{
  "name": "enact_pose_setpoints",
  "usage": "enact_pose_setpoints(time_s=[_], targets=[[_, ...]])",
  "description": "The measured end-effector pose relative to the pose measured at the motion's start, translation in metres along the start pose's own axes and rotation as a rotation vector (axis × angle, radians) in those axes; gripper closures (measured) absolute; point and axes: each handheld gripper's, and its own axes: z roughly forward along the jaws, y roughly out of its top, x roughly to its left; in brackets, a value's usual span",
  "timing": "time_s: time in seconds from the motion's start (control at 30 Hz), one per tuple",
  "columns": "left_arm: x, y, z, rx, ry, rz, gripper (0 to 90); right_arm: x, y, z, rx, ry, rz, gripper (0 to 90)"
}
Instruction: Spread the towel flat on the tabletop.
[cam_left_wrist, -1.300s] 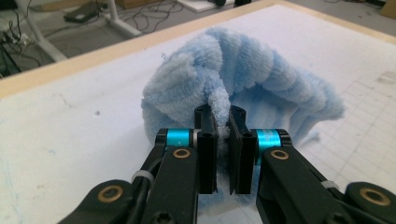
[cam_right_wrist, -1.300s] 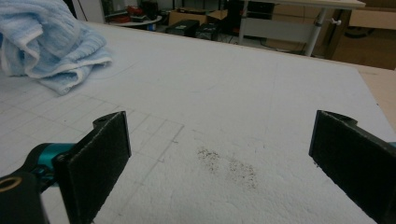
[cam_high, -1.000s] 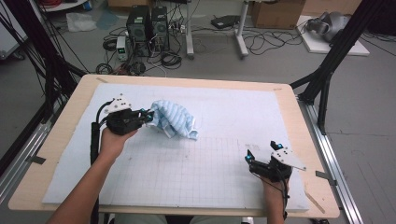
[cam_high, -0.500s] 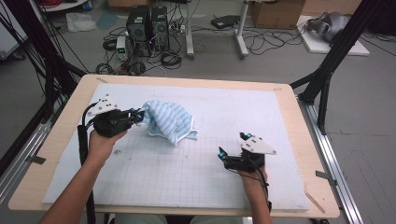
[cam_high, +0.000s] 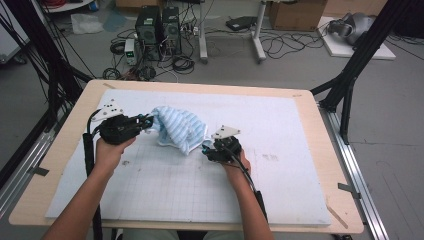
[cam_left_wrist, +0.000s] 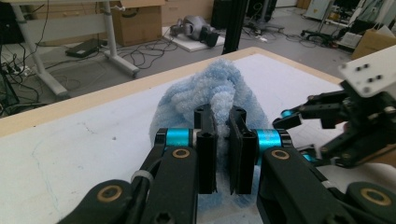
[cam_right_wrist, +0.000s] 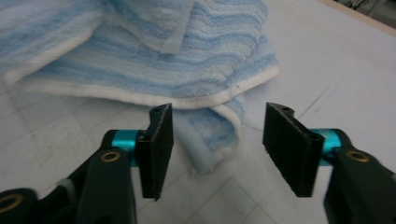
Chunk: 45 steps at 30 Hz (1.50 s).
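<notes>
A light-blue striped towel (cam_high: 177, 129) lies bunched on the white mat. My left gripper (cam_high: 145, 121) is shut on a fold at the towel's left side; in the left gripper view the pile (cam_left_wrist: 210, 88) rises between the closed jaws of the left gripper (cam_left_wrist: 223, 140). My right gripper (cam_high: 206, 149) sits at the towel's lower right corner. In the right gripper view the white-hemmed towel corner (cam_right_wrist: 224, 126) hangs between the jaws of the right gripper (cam_right_wrist: 217, 135). Those jaws have just been closing and stand apart, with no pad touching cloth.
The white gridded mat (cam_high: 280, 150) covers most of the wooden table (cam_high: 320, 125). Black frame posts (cam_high: 350, 85) stand at both sides. Computer towers (cam_high: 157, 25) and cables lie on the floor beyond the far edge.
My right hand has swept left and forward from the table's right front to the towel's corner, and its jaws have narrowed. The left hand has kept its grip and barely moved.
</notes>
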Motion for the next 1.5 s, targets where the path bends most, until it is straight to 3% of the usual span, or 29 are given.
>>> enact_pose_setpoints(time_s=[0.03,0.07,0.1,0.2,0.23,0.4,0.57,0.97,1.2,1.3,1.37,1.4,1.5], targets=[[0.0,0.001,0.0,-0.001,-0.001,0.0,83.1,-0.001,0.002,0.004,0.009,0.001,0.004,52.9],[0.0,0.001,0.0,-0.002,-0.001,0.001,83.0,-0.002,0.004,0.01,0.045,0.002,0.007,64.6],[0.001,0.001,0.0,0.0,0.0,0.002,83.0,-0.002,0.004,0.01,0.045,0.002,0.007,64.6],[0.003,0.002,-0.001,-0.001,0.006,-0.002,83.0,-0.002,0.003,0.012,0.063,0.061,0.026,84.0],[0.004,0.003,-0.001,-0.003,0.009,-0.004,83.0,-0.002,0.003,0.01,0.064,0.071,0.027,86.3],[0.006,0.004,-0.005,-0.003,0.021,-0.004,83.0,0.006,-0.003,-0.004,0.062,0.184,0.006,87.8],[0.004,0.009,-0.005,-0.011,0.02,-0.004,83.0,0.019,-0.015,-0.031,0.033,0.288,-0.011,87.8],[-0.004,0.017,0.012,-0.003,0.004,-0.001,82.9,0.031,-0.055,-0.099,0.003,0.383,-0.054,88.0],[-0.007,0.014,0.026,0.009,-0.004,-0.016,82.8,0.03,-0.072,-0.12,-0.01,0.398,-0.046,87.4],[-0.009,0.014,0.031,0.013,-0.01,-0.023,82.8,0.026,-0.074,-0.122,-0.057,0.368,0.012,68.0],[-0.009,0.014,0.032,0.014,-0.009,-0.021,82.8,0.022,-0.069,-0.122,-0.094,0.322,0.039,57.1],[-0.01,0.013,0.033,0.012,-0.009,-0.023,82.8,0.022,-0.065,-0.121,-0.12,0.277,0.037,50.1],[-0.009,0.013,0.033,0.013,-0.008,-0.028,82.8,0.025,-0.049,-0.114,-0.154,0.216,0.04,46.8]])
